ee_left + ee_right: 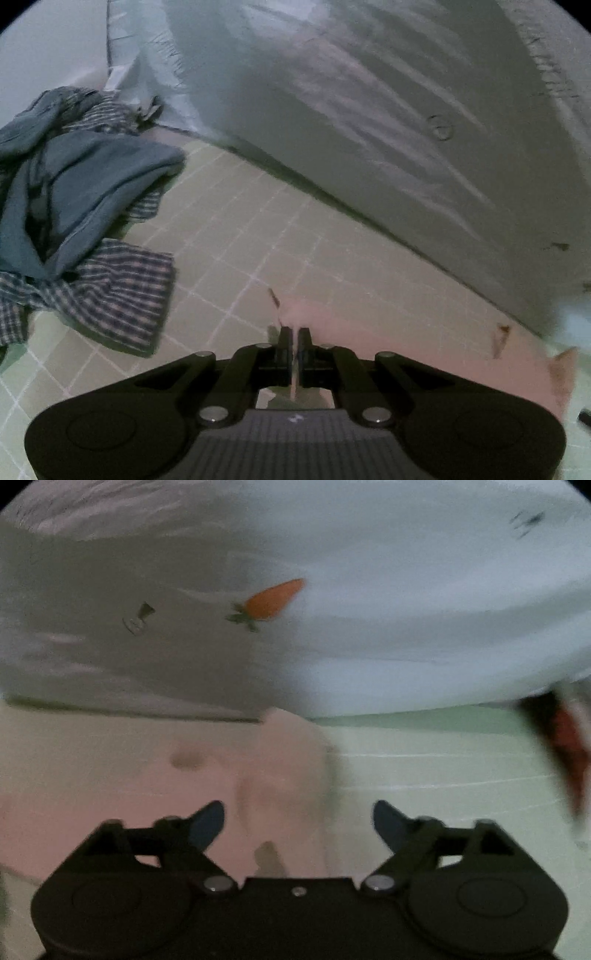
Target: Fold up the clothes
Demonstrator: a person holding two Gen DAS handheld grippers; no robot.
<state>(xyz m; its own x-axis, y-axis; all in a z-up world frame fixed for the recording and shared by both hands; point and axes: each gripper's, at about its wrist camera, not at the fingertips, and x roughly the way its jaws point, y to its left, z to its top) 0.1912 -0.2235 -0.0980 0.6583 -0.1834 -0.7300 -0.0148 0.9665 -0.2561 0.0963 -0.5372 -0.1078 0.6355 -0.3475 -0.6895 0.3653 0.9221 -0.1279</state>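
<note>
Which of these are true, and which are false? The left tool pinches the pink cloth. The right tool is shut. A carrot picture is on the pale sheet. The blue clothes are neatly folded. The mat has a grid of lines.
1. The left tool pinches the pink cloth. True.
2. The right tool is shut. False: its jaws stand wide apart, with nothing gripped.
3. A carrot picture is on the pale sheet. True.
4. The blue clothes are neatly folded. False: they lie in a crumpled heap with a checked shirt.
5. The mat has a grid of lines. True.
</note>
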